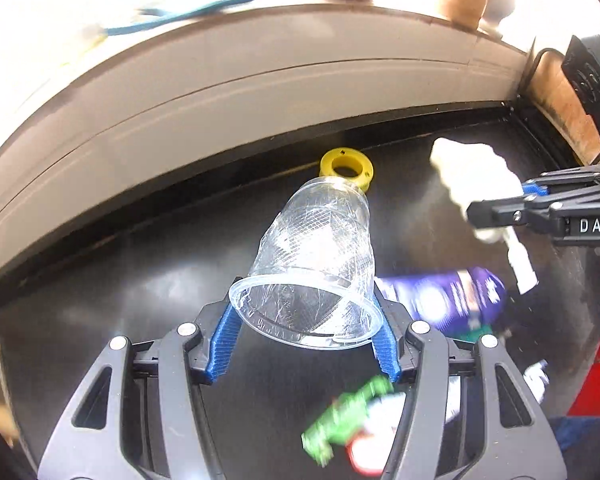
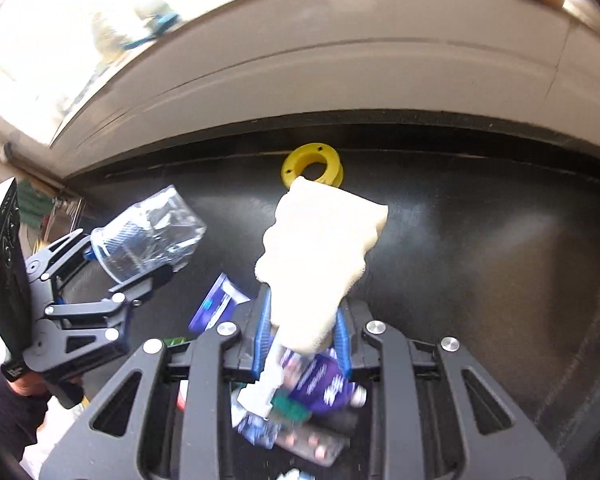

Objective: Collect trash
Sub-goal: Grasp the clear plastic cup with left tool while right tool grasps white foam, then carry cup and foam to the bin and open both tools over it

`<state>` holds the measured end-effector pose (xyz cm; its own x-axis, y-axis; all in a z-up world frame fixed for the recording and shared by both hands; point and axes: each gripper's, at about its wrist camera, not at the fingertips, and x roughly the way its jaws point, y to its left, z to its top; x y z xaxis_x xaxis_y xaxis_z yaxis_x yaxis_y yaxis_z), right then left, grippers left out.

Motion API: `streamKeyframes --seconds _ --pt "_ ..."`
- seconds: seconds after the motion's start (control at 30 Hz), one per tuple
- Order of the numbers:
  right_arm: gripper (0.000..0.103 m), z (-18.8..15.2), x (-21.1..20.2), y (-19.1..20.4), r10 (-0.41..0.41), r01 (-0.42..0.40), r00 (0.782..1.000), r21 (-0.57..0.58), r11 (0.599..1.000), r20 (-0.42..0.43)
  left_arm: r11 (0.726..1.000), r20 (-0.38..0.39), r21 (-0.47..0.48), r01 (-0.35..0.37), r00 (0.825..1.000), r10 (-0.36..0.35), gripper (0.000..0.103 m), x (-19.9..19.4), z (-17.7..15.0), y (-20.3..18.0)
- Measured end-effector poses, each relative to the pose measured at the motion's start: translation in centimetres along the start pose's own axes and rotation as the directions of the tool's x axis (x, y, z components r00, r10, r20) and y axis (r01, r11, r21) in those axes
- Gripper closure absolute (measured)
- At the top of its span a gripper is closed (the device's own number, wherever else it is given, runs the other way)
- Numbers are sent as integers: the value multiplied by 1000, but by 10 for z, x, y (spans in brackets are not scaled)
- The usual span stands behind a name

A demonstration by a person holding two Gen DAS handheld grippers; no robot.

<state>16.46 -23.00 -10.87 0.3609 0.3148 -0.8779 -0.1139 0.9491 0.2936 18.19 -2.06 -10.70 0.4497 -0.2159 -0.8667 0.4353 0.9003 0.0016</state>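
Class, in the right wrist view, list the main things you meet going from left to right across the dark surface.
Left gripper → crushed clear plastic cup → purple-and-white packet → pale yellow sponge piece.

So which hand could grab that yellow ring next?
Neither yet: both are full. The left gripper holds a cup, the right gripper a sponge. The right looks better lined up with the yellow ring.

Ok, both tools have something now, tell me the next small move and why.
Probably lift both loads clear and carry them to wherever the trash is being gathered; no bin shows in either view. The left tool grips the clear plastic cup at its rim, and the right tool pinches the pale sponge. Wrappers and a yellow ring remain on the black surface for later.
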Motion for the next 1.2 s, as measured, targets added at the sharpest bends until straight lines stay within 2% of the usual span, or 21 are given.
streamKeyframes --seconds 0.17,0.33,0.5,0.83,1.03,1.2 --pt "76 -35 -33 23 -14 15 1000 -46 999 26 995 -33 -85 -44 999 42 46 -37 -57 -18" --pt "76 -72 -53 39 -30 33 999 -86 996 38 991 -49 -127 -52 998 46 46 -55 -100 -39" --pt "76 -104 -62 55 -40 44 998 -102 994 43 991 -52 -114 -63 997 58 46 -68 -118 -49" --pt "76 -128 -72 75 -42 48 998 -142 989 48 981 -26 -167 -101 995 98 46 -87 -132 -49" --pt "76 -127 -65 117 -7 20 999 -244 970 54 942 -6 -289 -170 984 176 47 -118 -158 -17" --pt "76 -127 -48 182 89 -76 996 -375 924 17 875 -25 -414 -253 963 267 46 -144 -199 19"
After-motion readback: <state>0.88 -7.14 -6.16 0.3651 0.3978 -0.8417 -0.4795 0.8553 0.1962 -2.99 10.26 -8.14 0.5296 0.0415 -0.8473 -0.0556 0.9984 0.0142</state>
